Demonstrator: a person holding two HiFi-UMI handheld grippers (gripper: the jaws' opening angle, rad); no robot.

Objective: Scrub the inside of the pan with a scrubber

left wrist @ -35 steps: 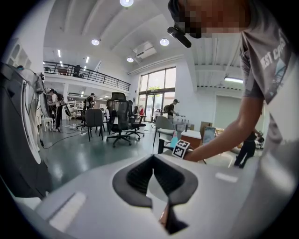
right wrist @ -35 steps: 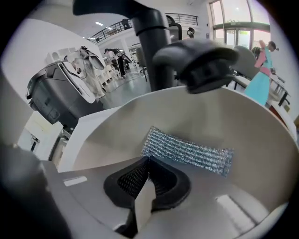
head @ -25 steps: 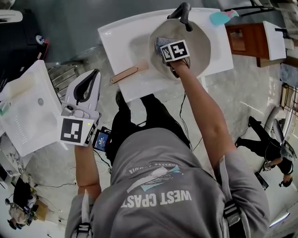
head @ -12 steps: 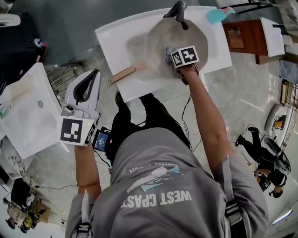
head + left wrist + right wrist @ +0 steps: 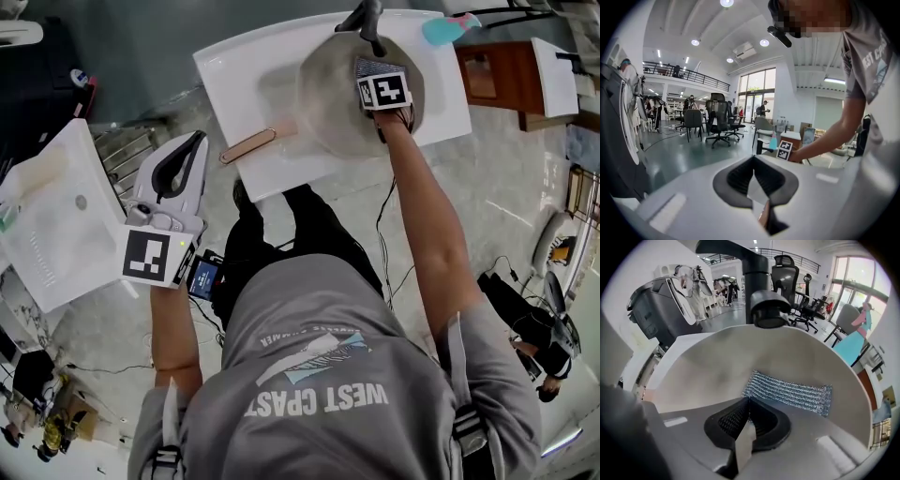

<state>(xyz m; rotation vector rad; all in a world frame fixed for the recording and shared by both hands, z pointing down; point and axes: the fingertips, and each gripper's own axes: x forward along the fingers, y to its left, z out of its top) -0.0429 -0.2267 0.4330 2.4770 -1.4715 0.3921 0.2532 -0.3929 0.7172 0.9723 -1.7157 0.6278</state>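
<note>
Scrubbing is moving across the pan (image 5: pixel 328 103): over the last second the right gripper (image 5: pixel 749 401) has been sweeping from the pan's left-middle toward its right side and is now sitting near the far rim, just below the black tap (image 5: pixel 367 21). Its fingers are closing tightly on one edge of the scrubber (image 5: pixel 787 392), and the silvery mesh is lying flat against the pan's inner wall ahead of them. The pan itself is resting where it was on the white worktop (image 5: pixel 244 75), handle (image 5: pixel 248 145) pointing left. The left gripper (image 5: pixel 192 141) is hanging well away from the worktop, fingers together on nothing, and is not steadying the pan. Judging from this, the stroke is covering fresh surface, though the near and left parts are probably still needing passes.
</note>
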